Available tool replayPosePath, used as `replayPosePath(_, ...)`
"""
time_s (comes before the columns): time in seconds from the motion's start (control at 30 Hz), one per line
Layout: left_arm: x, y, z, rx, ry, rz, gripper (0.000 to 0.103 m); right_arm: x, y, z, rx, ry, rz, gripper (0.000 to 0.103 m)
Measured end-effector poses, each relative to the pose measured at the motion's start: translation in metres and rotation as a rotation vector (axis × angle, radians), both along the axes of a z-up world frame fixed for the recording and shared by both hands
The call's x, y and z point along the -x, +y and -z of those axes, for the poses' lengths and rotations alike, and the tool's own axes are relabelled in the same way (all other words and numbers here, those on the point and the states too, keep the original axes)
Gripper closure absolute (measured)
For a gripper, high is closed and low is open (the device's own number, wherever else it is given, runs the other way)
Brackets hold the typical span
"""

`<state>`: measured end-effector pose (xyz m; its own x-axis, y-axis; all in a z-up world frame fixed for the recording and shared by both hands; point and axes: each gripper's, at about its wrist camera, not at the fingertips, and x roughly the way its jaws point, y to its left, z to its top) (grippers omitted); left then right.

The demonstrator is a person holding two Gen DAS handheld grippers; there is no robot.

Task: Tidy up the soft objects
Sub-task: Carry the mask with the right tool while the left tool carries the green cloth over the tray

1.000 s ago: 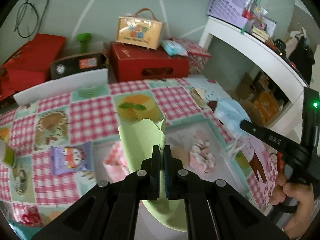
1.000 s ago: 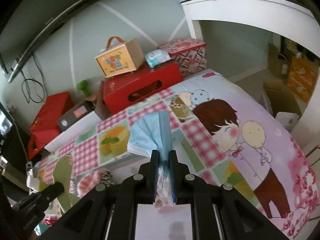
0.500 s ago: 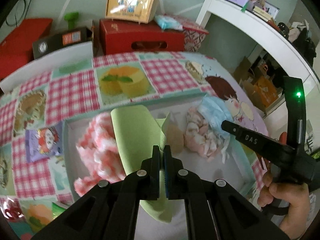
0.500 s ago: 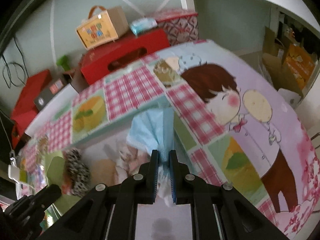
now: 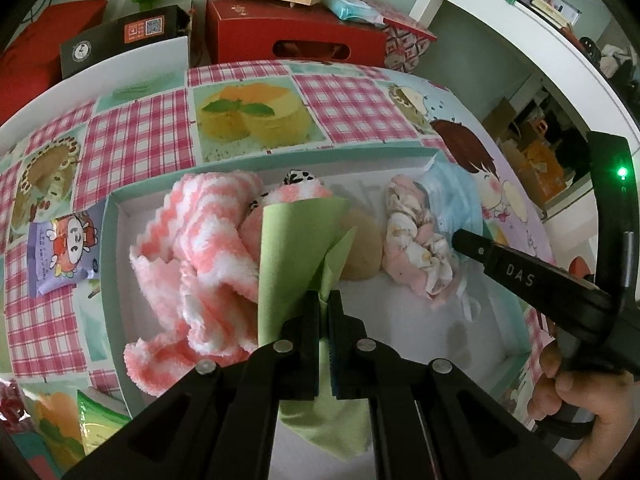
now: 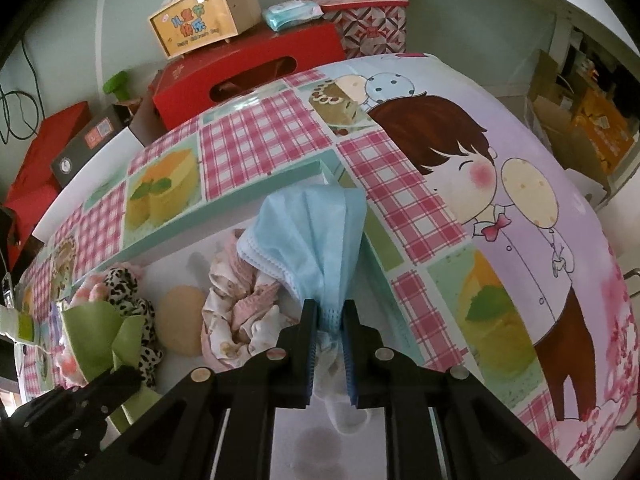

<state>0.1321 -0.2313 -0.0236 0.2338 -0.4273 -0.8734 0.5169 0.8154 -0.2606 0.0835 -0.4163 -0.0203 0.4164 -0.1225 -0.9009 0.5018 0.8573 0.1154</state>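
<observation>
A shallow white box with a teal rim [image 5: 105, 280] [image 6: 240, 208] lies on the patterned tablecloth. It holds a pink-and-white fluffy towel [image 5: 200, 256], a leopard-print piece [image 6: 124, 280], a beige round puff [image 5: 362, 248] and a pink patterned cloth [image 5: 412, 248]. My left gripper [image 5: 324, 300] is shut on a green cloth [image 5: 296, 248], which hangs low over the towel. My right gripper [image 6: 331, 312] holds a blue face mask [image 6: 312, 232] above the box's right end. Its jaws are opening, with the mask still pinched between the pads.
A purple snack packet [image 5: 64, 252] and a green packet [image 5: 100, 420] lie left of the box. Red boxes [image 5: 292, 36] and a yellow handled box [image 6: 204, 16] stand beyond the table's far edge. A white desk [image 5: 520, 40] is on the right. A hand [image 5: 580, 412] grips the right tool.
Both grippers have come down toward the box with their cloths, so the box contents now fill the views. The gap between the right jaws looks slightly wider.
</observation>
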Motion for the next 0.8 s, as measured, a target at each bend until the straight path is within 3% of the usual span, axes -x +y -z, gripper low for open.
replayPosePath(0.33,0.001,-0.002,0.001,-0.014,0.020,0.027,0.098,-0.001,0.001,-0.002,0.023,0.037,-0.002,0.077)
replayPosePath(0.43,0.002,-0.003,-0.002,-0.011,0.026,0.039,0.086,-0.001,0.002,-0.007,0.031,0.031,-0.004,0.069)
replayPosePath(0.5,0.003,-0.002,-0.008,-0.006,0.019,0.048,0.070,0.000,0.003,-0.013,0.041,0.018,-0.007,0.067)
replayPosePath(0.57,0.006,-0.002,-0.015,-0.008,-0.001,0.050,0.063,0.000,0.004,-0.018,0.047,0.007,-0.011,0.067)
replayPosePath(0.8,0.007,0.008,-0.041,0.021,-0.059,0.033,0.056,0.003,0.010,-0.039,0.072,-0.042,-0.017,0.066)
